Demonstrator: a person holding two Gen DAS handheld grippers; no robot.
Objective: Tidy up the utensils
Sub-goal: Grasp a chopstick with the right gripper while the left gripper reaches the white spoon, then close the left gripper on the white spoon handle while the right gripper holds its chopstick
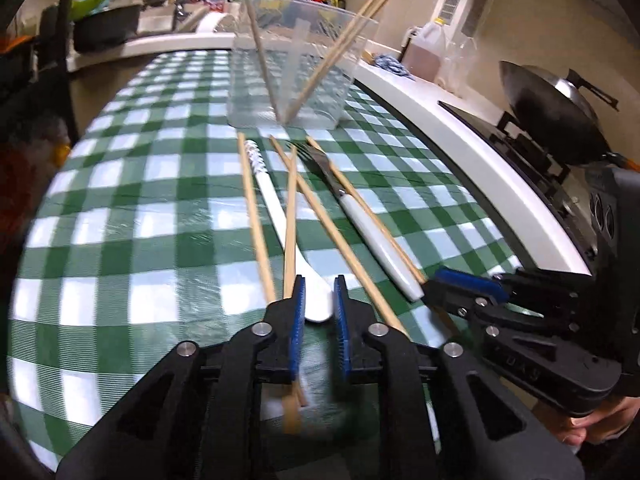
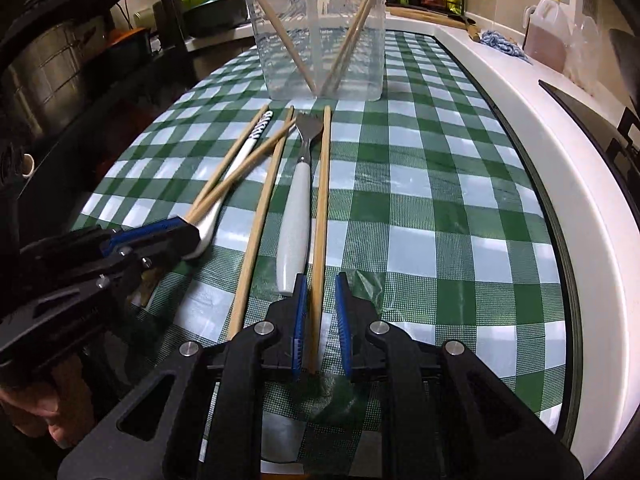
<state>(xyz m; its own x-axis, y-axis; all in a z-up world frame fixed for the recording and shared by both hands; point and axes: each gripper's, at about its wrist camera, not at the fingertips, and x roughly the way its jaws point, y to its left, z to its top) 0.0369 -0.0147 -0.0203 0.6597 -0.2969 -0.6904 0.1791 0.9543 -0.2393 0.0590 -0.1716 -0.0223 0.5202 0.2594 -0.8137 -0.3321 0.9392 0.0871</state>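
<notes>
Right claw (image 2: 322, 312) narrow, straddling chopstick (image 2: 322, 208) running toward 12 o'clock, pads not pressing; left claw (image 1: 319, 312) narrow over white spoon (image 1: 288, 236)

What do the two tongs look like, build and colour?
Both match: left tongs and right tongs have black plastic linkage arms, silver round pivot bolts and blue ribbed pads. Raised lettering on the right tongs' side in the left view is unreadable. No cables or sleeves visible.
</notes>
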